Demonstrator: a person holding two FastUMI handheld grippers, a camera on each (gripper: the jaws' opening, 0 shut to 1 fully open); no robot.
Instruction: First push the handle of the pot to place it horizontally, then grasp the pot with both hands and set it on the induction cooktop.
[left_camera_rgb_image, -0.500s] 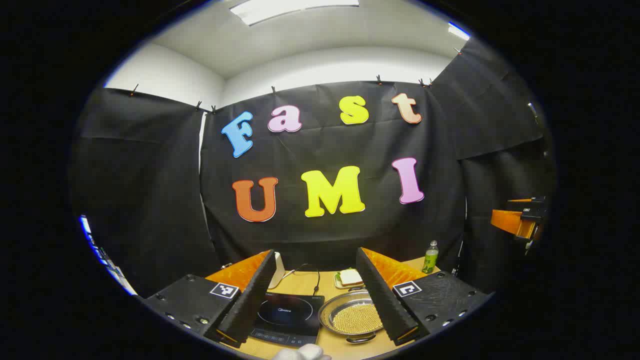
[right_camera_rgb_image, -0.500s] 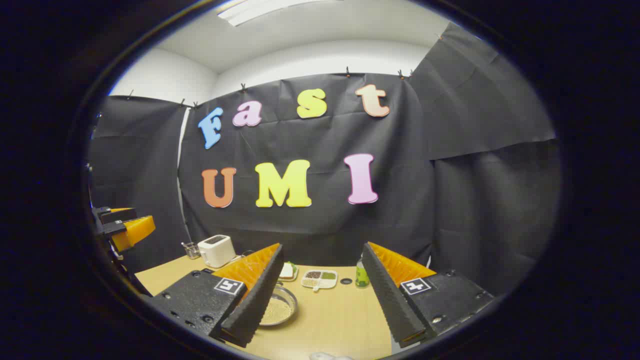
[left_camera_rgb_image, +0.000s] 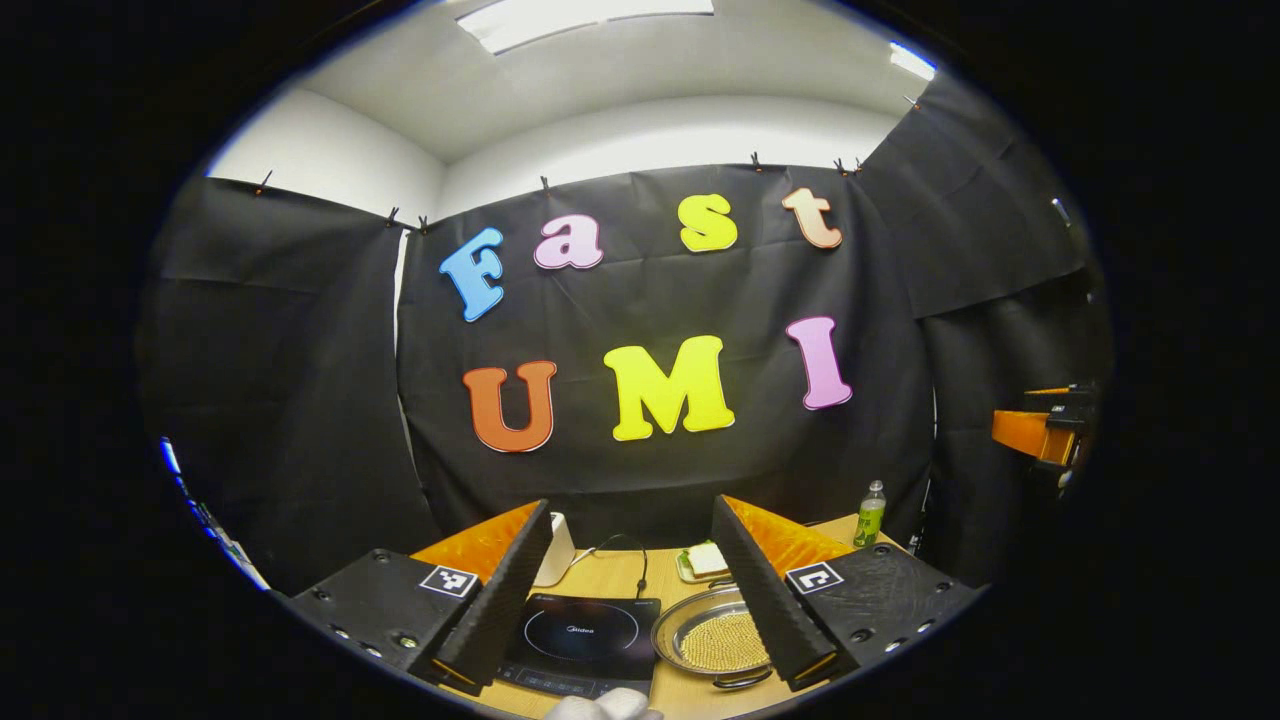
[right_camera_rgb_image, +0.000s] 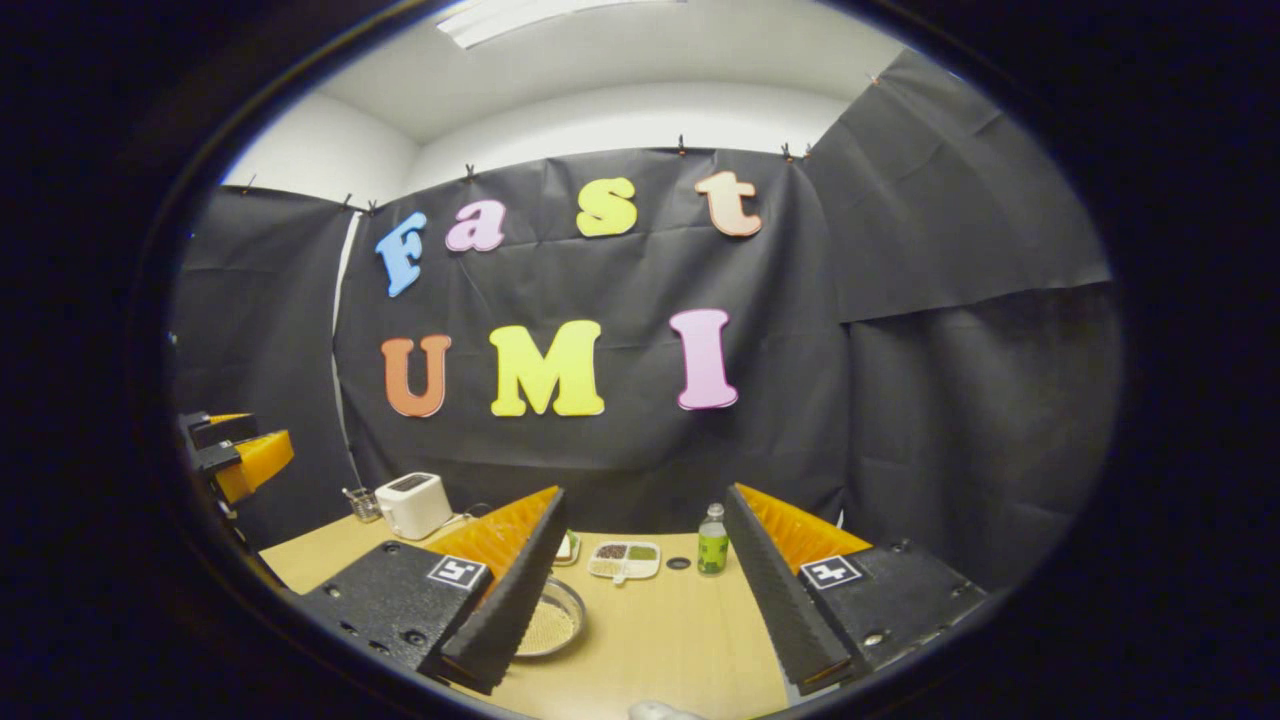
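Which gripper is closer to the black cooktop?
Left. The cooktop lies right below the left gripper, between its fingers. The right gripper hangs off beyond the pot.

Shallow steel pot (left_camera_rgb_image: 715, 638) of grains sits beside black induction cooktop (left_camera_rgb_image: 585, 640).

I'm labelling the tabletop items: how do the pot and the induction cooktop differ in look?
The pot is round, shiny metal with a raised rim; the induction cooktop is a flat, black, squarish slab. The pot holds small pale grains; the cooktop's surface is bare, marked with a circle. The pot has a loop handle at its near edge; the cooktop trails a cord behind. Both rest side by side on the wooden table.
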